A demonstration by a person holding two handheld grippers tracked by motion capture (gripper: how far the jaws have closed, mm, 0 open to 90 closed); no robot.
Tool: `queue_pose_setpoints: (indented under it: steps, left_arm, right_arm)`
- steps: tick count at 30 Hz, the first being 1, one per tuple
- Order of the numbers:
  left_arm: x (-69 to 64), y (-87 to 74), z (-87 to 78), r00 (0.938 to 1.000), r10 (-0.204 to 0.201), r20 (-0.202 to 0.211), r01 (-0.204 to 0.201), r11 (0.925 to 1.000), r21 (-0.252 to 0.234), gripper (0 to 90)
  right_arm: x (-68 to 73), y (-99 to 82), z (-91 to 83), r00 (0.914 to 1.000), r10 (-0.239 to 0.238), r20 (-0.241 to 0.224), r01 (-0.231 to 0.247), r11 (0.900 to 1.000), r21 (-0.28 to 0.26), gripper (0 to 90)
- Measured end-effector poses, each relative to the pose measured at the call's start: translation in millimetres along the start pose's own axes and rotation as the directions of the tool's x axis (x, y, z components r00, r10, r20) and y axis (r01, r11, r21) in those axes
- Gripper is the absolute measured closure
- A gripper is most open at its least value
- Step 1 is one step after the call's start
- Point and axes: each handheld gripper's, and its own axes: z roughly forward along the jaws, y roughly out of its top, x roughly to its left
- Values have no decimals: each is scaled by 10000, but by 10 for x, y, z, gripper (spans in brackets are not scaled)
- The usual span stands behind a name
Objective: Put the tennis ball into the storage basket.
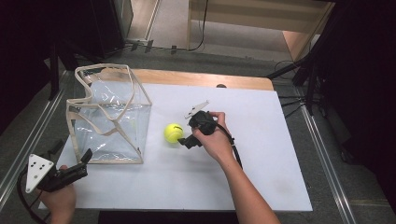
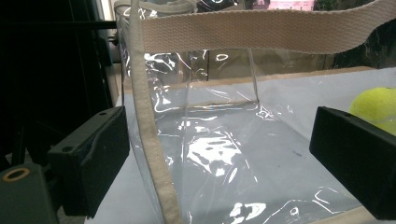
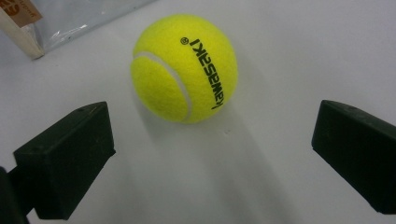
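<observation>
A yellow tennis ball (image 1: 173, 133) lies on the white table sheet (image 1: 243, 177), just right of a clear plastic bag (image 1: 112, 116) with beige trim and straps. My right gripper (image 1: 189, 132) is open right beside the ball, on its right. In the right gripper view the ball (image 3: 184, 67) rests a little beyond the open jaws, with my right gripper (image 3: 212, 158) holding nothing. My left gripper (image 1: 71, 153) is open at the bag's near left corner. Its own view has the bag's beige corner seam (image 2: 149, 140) between the spread jaws of my left gripper (image 2: 219, 154) and the ball (image 2: 378, 105) at far right.
The bag stands upright with its mouth open and looks empty. A wooden table edge (image 1: 201, 78) runs along the back. Metal rails (image 1: 322, 154) flank the table, and cables (image 1: 294, 100) lie on the floor at the right.
</observation>
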Motion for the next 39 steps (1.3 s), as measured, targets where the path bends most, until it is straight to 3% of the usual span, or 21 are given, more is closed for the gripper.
queue_pose_setpoints:
  steps: [39]
  left_arm:
    - [1,1,-2,10000,8,-3,-8,10000,14,53]
  right_arm:
    - [93,231,397,9971,-464,-600,506,9962,711,0]
